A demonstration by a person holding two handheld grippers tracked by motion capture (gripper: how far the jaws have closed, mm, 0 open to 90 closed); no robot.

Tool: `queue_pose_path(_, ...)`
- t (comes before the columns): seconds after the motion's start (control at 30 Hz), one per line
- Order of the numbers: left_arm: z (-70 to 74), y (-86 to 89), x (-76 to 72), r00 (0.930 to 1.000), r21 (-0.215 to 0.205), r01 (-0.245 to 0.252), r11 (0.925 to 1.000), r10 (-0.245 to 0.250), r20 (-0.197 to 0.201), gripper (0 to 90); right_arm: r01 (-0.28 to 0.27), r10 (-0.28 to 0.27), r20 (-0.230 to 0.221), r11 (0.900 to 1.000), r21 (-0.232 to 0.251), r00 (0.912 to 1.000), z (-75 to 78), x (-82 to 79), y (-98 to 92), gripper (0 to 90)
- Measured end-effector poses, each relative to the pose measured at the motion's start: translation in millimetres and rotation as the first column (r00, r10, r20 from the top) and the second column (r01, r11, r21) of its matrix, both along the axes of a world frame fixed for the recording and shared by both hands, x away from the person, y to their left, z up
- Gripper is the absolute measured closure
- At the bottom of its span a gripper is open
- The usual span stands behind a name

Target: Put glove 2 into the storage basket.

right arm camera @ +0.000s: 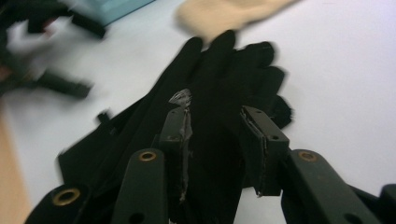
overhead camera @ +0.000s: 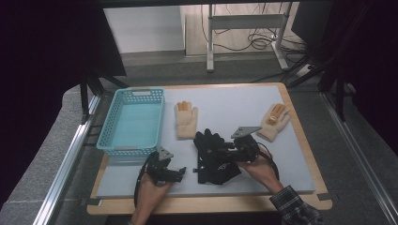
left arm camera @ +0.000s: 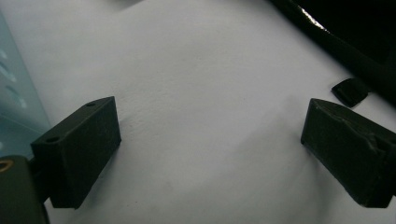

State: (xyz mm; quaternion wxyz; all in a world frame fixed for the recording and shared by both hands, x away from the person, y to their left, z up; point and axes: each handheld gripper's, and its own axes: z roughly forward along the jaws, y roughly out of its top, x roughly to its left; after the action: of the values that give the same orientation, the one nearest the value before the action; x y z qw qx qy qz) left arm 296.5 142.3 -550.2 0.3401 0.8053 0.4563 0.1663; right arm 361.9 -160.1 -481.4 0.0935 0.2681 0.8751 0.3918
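Observation:
A pair of black gloves [overhead camera: 215, 161] lies flat on the grey mat, one partly over the other. My right gripper [overhead camera: 221, 152] reaches over them from the right. In the right gripper view its jaws stand apart [right arm camera: 217, 140] astride a black glove [right arm camera: 219, 70], and the pads do not press on it. My left gripper [overhead camera: 181, 172] rests low on the mat left of the gloves, open [left arm camera: 210, 149], with bare mat between its fingers [left arm camera: 77, 149]. A cream glove [overhead camera: 186, 120] lies behind the black ones, and a second cream glove [overhead camera: 274, 121] lies at the right.
A turquoise plastic basket [overhead camera: 141, 90] stands at the back left of the mat, close to my left gripper's side [left arm camera: 14, 102]. The grey mat [overhead camera: 234, 98] covers a wooden board. A small black tip [left arm camera: 351, 91] shows at the right in the left gripper view.

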Motion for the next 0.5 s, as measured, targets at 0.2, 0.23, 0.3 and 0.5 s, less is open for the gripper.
queue_pose_path(0.2, 0.1, 0.1, 0.0, 1.0000, 0.002, 0.000, 1.0000, 0.000, -0.001, 4.9, -0.165, 0.169, 0.035, 0.982, -0.092, 0.9850, -3.2, 14.1, 15.4, 49.2)
queue_pose_path(0.23, -0.1, 0.0, 0.0, 1.0000, -0.001, 0.000, 1.0000, 0.000, 0.000, 4.9, -0.188, 0.193, 0.038, 0.975, -0.121, 0.9803, -6.1, 18.6, 21.2, 45.8)
queue_pose_path(0.3, -0.1, -0.1, -0.1, 1.0000, -0.002, -0.002, 1.0000, 0.002, -0.001, 4.9, -0.226, 0.235, 0.027, 0.957, -0.180, 0.9717, -12.8, 26.5, 29.1, 44.5)
queue_pose_path(0.5, 0.1, -0.1, -0.1, 1.0000, 0.000, -0.001, 1.0000, 0.001, -0.003, 4.9, -0.244, 0.231, -0.087, 0.953, -0.180, 0.9690, -28.5, 39.6, 31.4, 72.7)
